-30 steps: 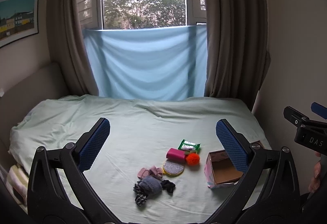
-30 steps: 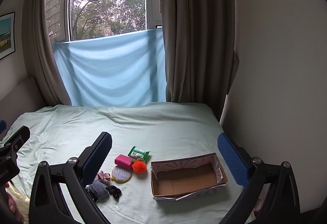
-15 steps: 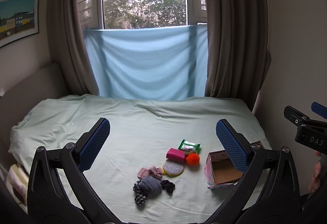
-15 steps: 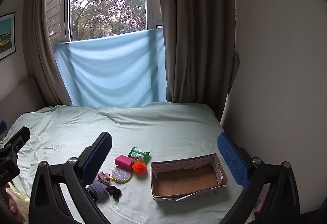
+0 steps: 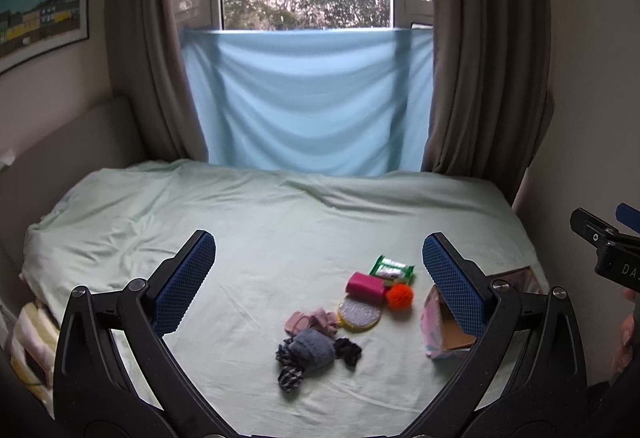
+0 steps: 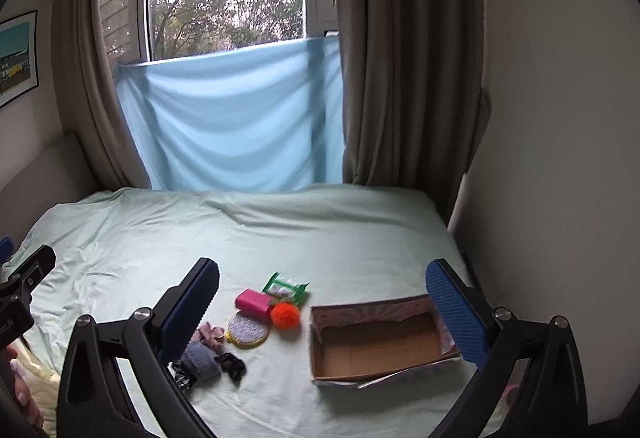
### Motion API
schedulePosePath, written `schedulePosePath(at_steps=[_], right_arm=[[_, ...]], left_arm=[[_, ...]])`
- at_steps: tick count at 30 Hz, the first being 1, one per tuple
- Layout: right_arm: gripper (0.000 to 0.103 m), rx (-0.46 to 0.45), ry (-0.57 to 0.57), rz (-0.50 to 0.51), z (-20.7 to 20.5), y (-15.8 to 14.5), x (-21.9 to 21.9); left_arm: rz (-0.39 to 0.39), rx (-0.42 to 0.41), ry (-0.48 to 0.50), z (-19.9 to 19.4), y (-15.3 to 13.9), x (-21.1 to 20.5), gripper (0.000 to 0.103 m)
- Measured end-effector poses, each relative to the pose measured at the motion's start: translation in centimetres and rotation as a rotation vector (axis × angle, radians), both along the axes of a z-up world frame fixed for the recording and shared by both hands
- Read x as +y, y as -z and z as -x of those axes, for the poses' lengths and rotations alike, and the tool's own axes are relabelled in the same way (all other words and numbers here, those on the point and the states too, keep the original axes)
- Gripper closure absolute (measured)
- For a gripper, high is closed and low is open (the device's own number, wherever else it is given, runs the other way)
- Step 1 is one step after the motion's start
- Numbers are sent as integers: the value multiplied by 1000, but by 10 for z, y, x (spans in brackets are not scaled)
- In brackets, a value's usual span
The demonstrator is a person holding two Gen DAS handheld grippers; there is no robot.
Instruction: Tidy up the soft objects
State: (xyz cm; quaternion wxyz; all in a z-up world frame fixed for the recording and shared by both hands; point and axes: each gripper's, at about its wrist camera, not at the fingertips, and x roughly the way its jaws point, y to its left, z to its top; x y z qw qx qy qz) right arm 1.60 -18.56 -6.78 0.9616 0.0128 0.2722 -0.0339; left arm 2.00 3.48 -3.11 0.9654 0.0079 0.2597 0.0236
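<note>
Small soft things lie in a cluster on the pale green bed (image 5: 260, 238): a green packet (image 5: 391, 268), a pink block (image 5: 365, 287), an orange pom-pom (image 5: 399, 296), a round glittery sponge (image 5: 359, 314), a pink scrunchie (image 5: 311, 321), a grey-blue knit piece (image 5: 312, 349) and black scrunchies (image 5: 347, 351). An open cardboard box (image 6: 380, 342) stands empty to their right. My left gripper (image 5: 320, 278) is open and empty, held above the bed. My right gripper (image 6: 322, 302) is open and empty too, held above the cluster and the box.
A blue cloth (image 5: 304, 102) hangs under the window between brown curtains (image 5: 480, 58). The wall (image 6: 560, 118) runs along the bed's right side. A striped cloth (image 5: 28, 338) lies off the bed's left edge.
Both views have shifted very slightly. The objects and the box lie as before, and both grippers stay open.
</note>
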Motion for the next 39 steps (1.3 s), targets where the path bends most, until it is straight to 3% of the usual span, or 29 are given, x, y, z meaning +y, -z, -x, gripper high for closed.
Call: schedulePosePath(at_steps=[9,18,30,39], right_arm=[[0,86,30,-30,-30,70,68],[0,182,85,-52,-63,171,120],[0,266,-11,10,-103,321,147],[2,329,-128,63,-131,411,151]], left_arm=[[-32,82,137,-37,63,66,0],[-46,200,354,-73,174,101,0],[-138,292,657,-109,335,69,0],[-222,352,734,-122,428,37,1]])
